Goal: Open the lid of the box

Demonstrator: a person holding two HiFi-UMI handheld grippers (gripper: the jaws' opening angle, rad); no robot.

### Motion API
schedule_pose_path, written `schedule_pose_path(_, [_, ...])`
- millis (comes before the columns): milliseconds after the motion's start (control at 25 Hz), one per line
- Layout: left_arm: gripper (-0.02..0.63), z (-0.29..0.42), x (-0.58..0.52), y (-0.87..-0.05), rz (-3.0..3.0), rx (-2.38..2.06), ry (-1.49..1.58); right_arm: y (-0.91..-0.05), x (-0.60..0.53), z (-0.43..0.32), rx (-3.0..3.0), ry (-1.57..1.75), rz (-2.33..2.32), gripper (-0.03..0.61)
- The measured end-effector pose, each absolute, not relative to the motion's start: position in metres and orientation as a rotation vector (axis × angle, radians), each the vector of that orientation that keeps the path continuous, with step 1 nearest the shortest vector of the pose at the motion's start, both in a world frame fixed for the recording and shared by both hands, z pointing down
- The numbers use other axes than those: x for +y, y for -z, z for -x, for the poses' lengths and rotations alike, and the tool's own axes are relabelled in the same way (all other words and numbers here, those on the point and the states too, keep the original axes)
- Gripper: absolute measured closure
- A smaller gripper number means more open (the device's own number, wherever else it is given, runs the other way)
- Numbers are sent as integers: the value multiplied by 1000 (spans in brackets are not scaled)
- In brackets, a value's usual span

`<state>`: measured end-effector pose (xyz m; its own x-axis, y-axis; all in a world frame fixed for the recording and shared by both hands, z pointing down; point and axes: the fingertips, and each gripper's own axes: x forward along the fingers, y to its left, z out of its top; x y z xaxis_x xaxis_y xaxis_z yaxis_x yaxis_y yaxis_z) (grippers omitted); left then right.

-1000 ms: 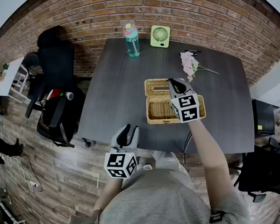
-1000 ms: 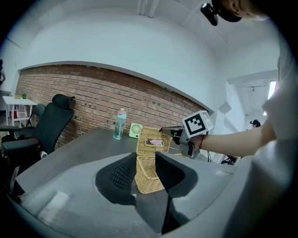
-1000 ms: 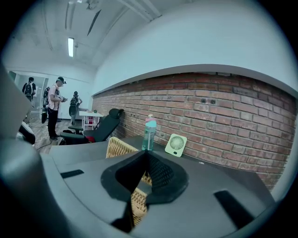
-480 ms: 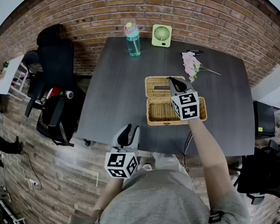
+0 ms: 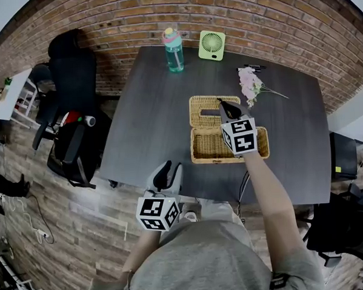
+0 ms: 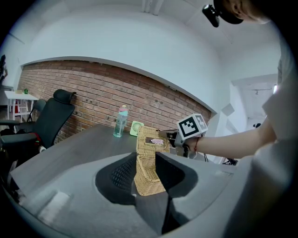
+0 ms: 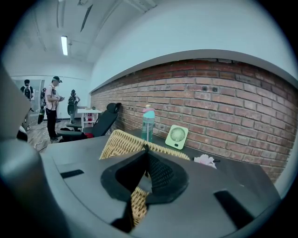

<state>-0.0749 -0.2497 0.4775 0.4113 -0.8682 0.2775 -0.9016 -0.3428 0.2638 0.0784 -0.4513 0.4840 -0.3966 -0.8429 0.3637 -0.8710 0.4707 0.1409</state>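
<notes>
Box (image 5: 197,148), of wicker, is carried by the dark tabletop (image 5: 149,113), right of its middle and nearer the front edge than the brick wall. A black chair (image 5: 72,86) is seen on the floor at the tabletop's left. The box is open, with its lid (image 5: 204,107) raised at the far side; in the left gripper view the lid is shown standing upright over the base.

The right gripper (image 5: 220,100) is held over the box, its marker cube above the box's right half. Its jaws are brought together on the lid's top rim, which is pinched at their tips in the right gripper view.

The left gripper (image 5: 169,169) is held at the tabletop's near edge, well apart from the box. Its jaws are spread and nothing is gripped between them.

A teal bottle (image 5: 173,51) and a green fan (image 5: 212,46) are set side by side at the far edge. Pink flowers (image 5: 247,84) are laid beyond the box's right corner.
</notes>
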Motion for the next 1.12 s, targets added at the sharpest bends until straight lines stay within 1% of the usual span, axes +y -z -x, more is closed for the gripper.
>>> schedule_pose_path(1120, [488,75,-256,-484,-2279,-1537,-132,-518,-476,-77,-2266,-209,-1403,563])
